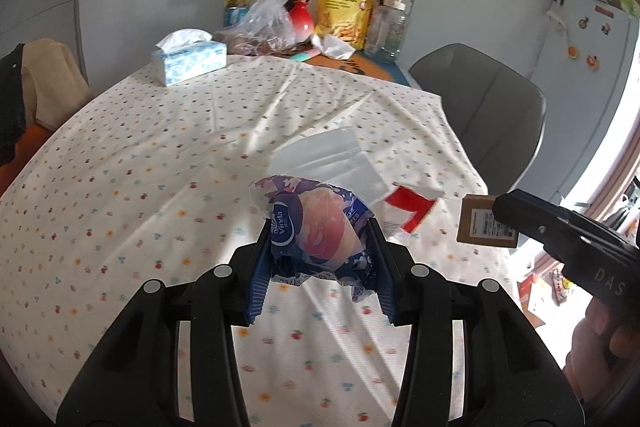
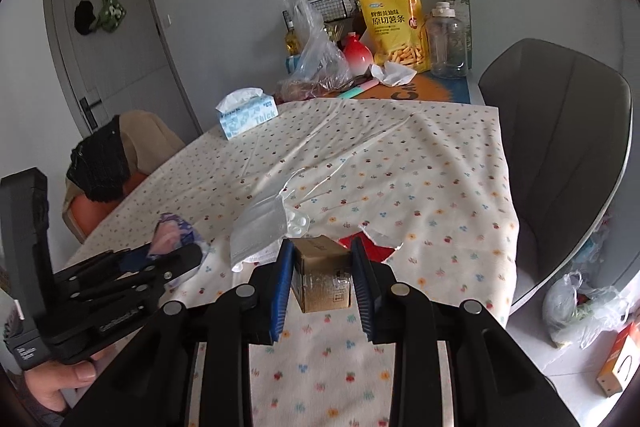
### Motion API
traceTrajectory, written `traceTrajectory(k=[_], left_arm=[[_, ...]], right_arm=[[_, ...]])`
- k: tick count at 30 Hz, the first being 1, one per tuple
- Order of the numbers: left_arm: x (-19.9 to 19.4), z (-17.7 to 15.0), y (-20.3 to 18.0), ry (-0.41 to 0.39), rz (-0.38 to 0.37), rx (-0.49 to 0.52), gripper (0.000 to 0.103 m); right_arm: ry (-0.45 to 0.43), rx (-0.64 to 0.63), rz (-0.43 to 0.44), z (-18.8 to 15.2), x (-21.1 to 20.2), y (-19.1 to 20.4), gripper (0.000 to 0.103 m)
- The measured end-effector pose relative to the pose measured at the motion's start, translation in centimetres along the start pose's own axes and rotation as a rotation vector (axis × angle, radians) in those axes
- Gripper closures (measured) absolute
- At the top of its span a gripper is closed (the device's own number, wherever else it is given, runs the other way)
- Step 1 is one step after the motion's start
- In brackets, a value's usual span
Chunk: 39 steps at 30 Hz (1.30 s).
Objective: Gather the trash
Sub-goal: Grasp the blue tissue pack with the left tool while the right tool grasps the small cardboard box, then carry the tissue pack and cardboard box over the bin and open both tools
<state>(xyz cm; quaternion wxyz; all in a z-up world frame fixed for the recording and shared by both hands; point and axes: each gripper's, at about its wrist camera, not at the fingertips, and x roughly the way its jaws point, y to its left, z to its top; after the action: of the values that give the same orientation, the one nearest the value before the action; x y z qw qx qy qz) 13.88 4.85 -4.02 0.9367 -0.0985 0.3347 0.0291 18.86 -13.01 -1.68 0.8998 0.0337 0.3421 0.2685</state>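
Observation:
My left gripper (image 1: pixel 320 227) is shut on a crumpled purple and blue Vinda tissue wrapper (image 1: pixel 316 215), held just above the flowered tablecloth (image 1: pixel 160 187). My right gripper (image 2: pixel 322 251) is shut on a small brown cardboard box (image 2: pixel 320 283), its blue pads pressing both sides. Each gripper shows in the other's view: the right gripper (image 1: pixel 508 215) with the box (image 1: pixel 484 223) at the right edge, the left gripper (image 2: pixel 180 251) with the wrapper (image 2: pixel 174 231) at the lower left. A clear plastic bag (image 1: pixel 332 159) (image 2: pixel 260 227) and a red and white wrapper (image 1: pixel 408 211) (image 2: pixel 372 247) lie on the cloth ahead.
A tissue box (image 1: pixel 188 59) stands at the far left of the table. Along the back wall are a yellow snack bag (image 1: pixel 344 7), a clear jar (image 1: pixel 388 27), a red vase and a plastic bag. A grey chair (image 2: pixel 560 147) is at the right, with plastic bags (image 2: pixel 580 311) on the floor.

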Motion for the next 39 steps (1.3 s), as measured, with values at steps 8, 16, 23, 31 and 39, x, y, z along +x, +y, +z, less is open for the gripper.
traceTrajectory(k=[8, 16, 23, 31, 39], left_arm=[[0.4, -0.2, -3.5, 0.006, -0.041, 0.046, 0.058], [1.1, -0.6, -8.8, 0.014, -0.108, 0.124, 0.058], [2.0, -1.4, -13.9, 0.034, -0.170, 0.181, 0.058], [3.4, -2.7, -19.3, 0.079, -0.235, 0.249, 0.058], [4.5, -3.7, -23.1, 0.118, -0.268, 0.309, 0.058]], right_arm=[[-0.019, 0.058, -0.052, -1.9, -2.3, -2.9, 0.074], [-0.062, 0.145, -0.126, -3.7, -6.0, -7.6, 0.074], [-0.073, 0.226, -0.212, -5.9, -9.1, -12.2, 0.074], [-0.073, 0.296, -0.285, -8.2, -11.4, -16.6, 0.074], [-0.067, 0.378, -0.329, -10.9, -12.9, -20.8, 0.074]])
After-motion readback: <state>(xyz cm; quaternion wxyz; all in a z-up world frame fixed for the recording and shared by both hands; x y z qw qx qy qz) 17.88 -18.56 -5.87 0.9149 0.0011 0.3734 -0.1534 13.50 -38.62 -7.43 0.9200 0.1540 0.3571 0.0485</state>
